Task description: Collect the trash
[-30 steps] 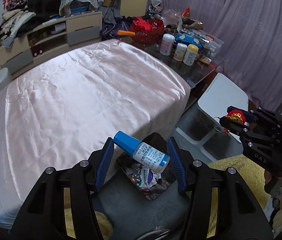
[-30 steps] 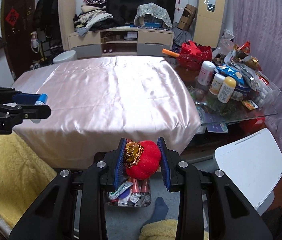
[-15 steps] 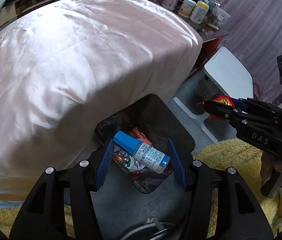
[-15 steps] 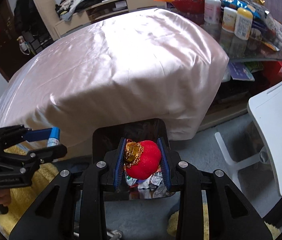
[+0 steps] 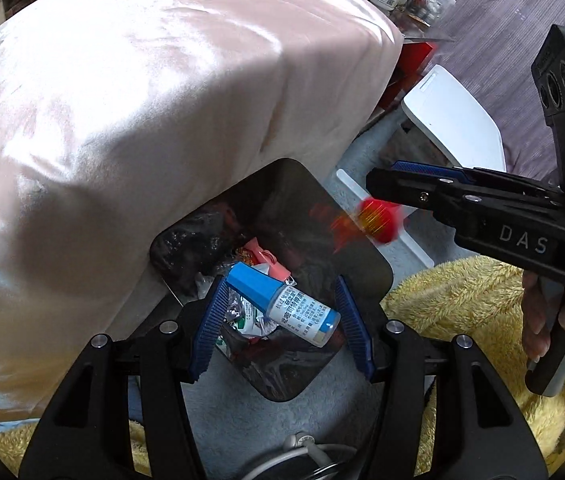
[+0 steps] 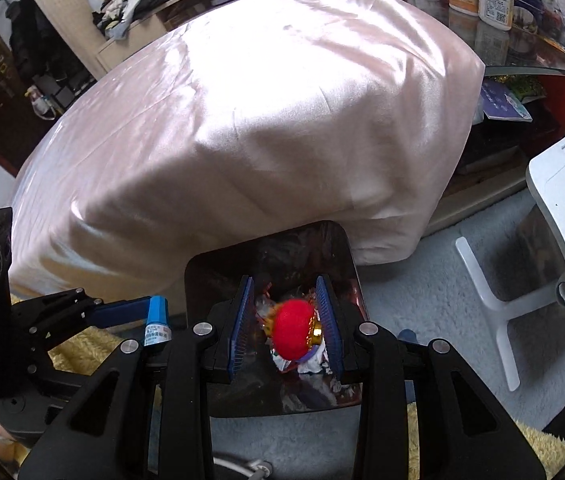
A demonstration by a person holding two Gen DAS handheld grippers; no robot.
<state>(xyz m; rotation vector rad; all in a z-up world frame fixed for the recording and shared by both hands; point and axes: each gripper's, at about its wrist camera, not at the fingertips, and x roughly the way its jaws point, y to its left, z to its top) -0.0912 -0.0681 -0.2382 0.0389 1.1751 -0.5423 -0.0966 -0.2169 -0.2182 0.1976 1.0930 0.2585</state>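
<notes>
A dark bin lined with a black bag and part full of wrappers stands on the floor against the pink-draped table. My left gripper hangs over its near side, shut on a white bottle with a blue cap that lies slantwise between the pads. In the right wrist view the bin is right below my right gripper. A red plush ornament with gold trim is loose between the jaws, with a gap on its left. From the left wrist it shows blurred under the right gripper, as the ornament drops.
A pink satin cloth covers the big table behind the bin. A white stool stands to the right, with a glass table of bottles beyond it. A yellow fluffy rug and a white cable lie near me.
Both grippers have sunk towards the bin, which now fills the space under them. The red ornament has turned and slipped out from between the right pads. The bottle stays in the left grip.
</notes>
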